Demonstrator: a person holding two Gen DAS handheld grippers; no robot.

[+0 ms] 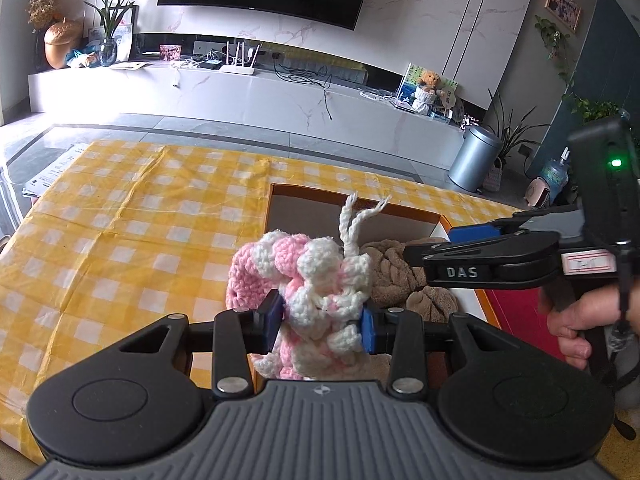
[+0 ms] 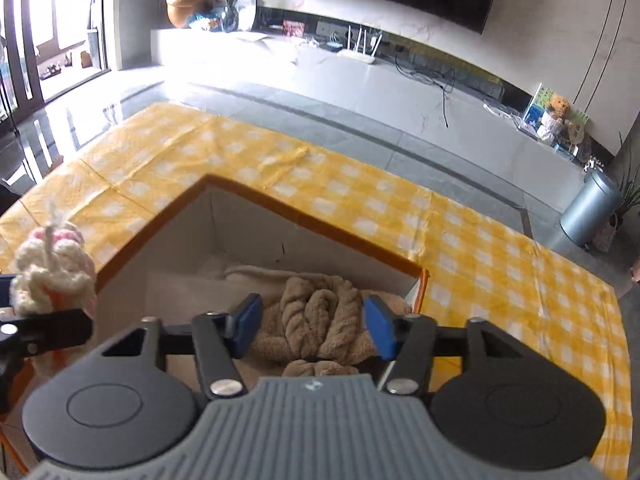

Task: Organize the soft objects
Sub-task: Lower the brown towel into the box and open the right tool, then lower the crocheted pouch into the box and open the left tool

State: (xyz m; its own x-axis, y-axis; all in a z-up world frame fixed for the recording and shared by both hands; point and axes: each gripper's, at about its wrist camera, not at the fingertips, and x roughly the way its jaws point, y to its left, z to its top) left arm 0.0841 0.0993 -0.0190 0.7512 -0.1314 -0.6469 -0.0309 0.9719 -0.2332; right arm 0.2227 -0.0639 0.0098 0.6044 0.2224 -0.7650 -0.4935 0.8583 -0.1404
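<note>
A pink and white crocheted piece (image 1: 320, 280) with two loose yarn ends hangs just above the yellow checked tablecloth, at the near left corner of an orange-rimmed cardboard box (image 1: 360, 197). My left gripper (image 1: 322, 326) is shut on it, blue pads pressing both sides. The same piece (image 2: 56, 276) shows at the left edge of the right wrist view. Inside the box (image 2: 304, 220) lies a bunched brown plush towel (image 2: 320, 320). My right gripper (image 2: 314, 326) reaches into the box, and its blue pads press the towel's two sides. From the left wrist view, the right gripper (image 1: 416, 254) comes in from the right over the towel (image 1: 396, 272).
The tablecloth (image 1: 120, 240) covers the table on all sides of the box. A person's hand (image 1: 572, 320) holds the right gripper's handle. A red panel (image 1: 516, 312) lies right of the box. Beyond the table are a tiled floor, a white TV bench and a metal bin (image 1: 474, 160).
</note>
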